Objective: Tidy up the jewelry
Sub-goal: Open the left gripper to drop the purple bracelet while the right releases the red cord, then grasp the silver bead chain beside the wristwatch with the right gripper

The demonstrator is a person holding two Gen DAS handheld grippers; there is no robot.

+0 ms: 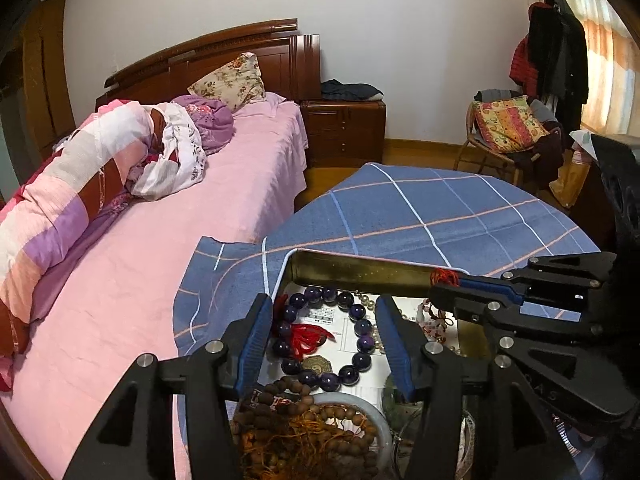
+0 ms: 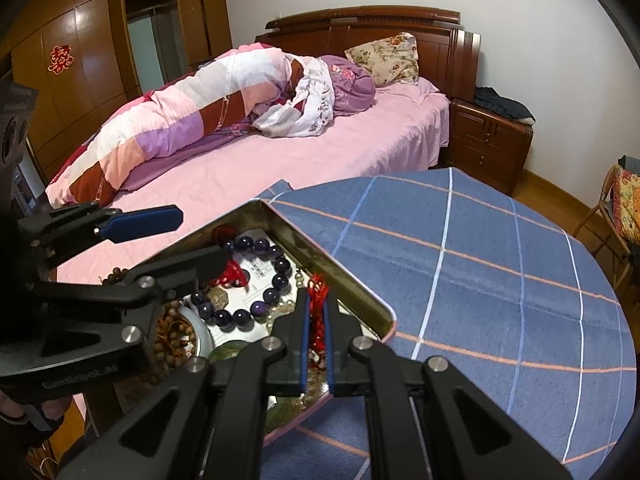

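Right gripper [image 2: 316, 336]: jaws nearly closed, blue pads pinching a red corded piece [image 2: 318, 308] whose tassel end sticks up past the fingertips. Its long axis runs along the fingers, pointing away from the wrist. The pinch sits over the tin tray [image 2: 362, 284], close to the tray's right-hand wall; whether the cord's lower end touches the tray floor cannot be told.

Left gripper [image 1: 324, 340]: jaws wide apart, holding nothing. It hovers over the left part of the same tray, the purple bead bracelet [image 1: 360, 328] lying between and below its two fingers, ring flat on the tray floor. A small red tassel [image 1: 310, 338] lies inside the ring, and a heap of brown wooden beads [image 1: 316, 432] sits nearer the wrist.

Key relation: the red corded piece is already in the right gripper, at the tray side nearest the bare blue checked cloth [image 2: 500, 280], so the right arm is judged nearer to any set-down spot there. The left gripper is nearer the bracelet

Tray rests on the cloth, beside the pink bed [image 2: 320, 160]
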